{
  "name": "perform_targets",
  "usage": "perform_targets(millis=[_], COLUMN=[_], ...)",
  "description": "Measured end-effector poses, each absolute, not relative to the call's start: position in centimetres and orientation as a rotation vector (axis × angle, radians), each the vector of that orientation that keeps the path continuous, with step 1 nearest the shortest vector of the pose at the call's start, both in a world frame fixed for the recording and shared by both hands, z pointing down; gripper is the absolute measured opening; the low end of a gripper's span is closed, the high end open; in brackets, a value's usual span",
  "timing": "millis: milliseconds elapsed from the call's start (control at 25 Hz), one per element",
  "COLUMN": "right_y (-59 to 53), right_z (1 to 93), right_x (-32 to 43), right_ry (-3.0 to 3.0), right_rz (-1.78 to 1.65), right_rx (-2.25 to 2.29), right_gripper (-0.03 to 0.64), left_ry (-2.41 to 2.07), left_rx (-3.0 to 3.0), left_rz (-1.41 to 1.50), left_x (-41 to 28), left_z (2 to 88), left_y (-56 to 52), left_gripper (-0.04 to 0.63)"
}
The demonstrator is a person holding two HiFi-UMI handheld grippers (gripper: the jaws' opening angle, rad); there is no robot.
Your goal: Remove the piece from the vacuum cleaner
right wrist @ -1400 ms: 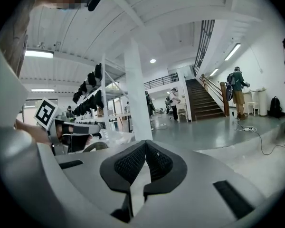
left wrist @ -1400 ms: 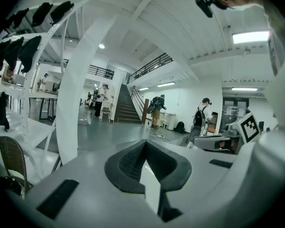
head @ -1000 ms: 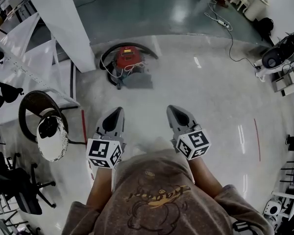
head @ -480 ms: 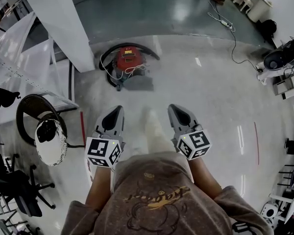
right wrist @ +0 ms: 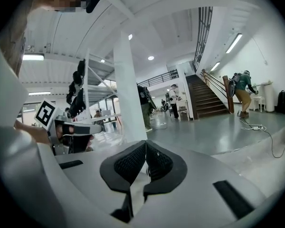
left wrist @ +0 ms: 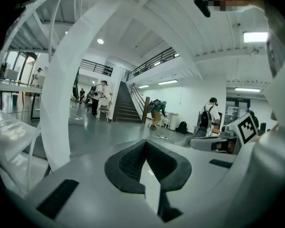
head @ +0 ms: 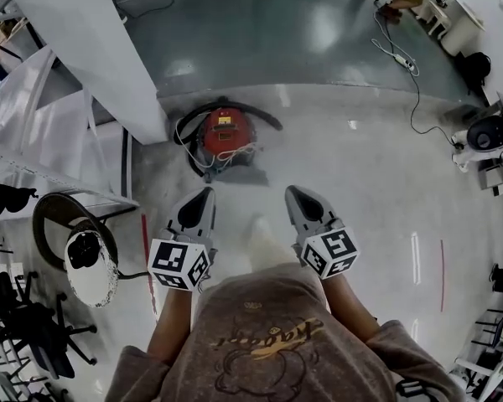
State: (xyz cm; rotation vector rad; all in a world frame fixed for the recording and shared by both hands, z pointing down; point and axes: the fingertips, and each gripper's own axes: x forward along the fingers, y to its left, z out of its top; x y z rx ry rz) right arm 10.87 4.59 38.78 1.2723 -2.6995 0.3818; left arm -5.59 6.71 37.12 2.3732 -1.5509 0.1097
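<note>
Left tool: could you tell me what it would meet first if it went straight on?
Probably the red vacuum cleaner on the floor ahead of the left tool; only bare floor lies between them, though it might pass above.

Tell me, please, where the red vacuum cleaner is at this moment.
In the head view, the red vacuum cleaner sits on the floor slightly left of centre, ahead of the left gripper and just right of the base of the white pillar.
</note>
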Motion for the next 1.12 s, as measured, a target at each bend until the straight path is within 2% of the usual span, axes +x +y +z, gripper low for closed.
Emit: perform_targets(millis=[560,1120], right_y=[-9.4,-11.5], right_z=[38.8,37.4], right_x=[10.0,7.3], right_ry=[-2.775,-2.806], right_rz=[0.412,0.427], right_rx=[1.085,1.121], right_gripper=[0.002,0.003], left_ry=[-1.689,-1.606], left_rx=[2.264,2.323], left_rz=[0.095,0.090], left_x=[-5.6,-7.6], left_z=[36.5,36.0], left_y=[-5.8,-8.6], left_gripper=[0.003,0.005])
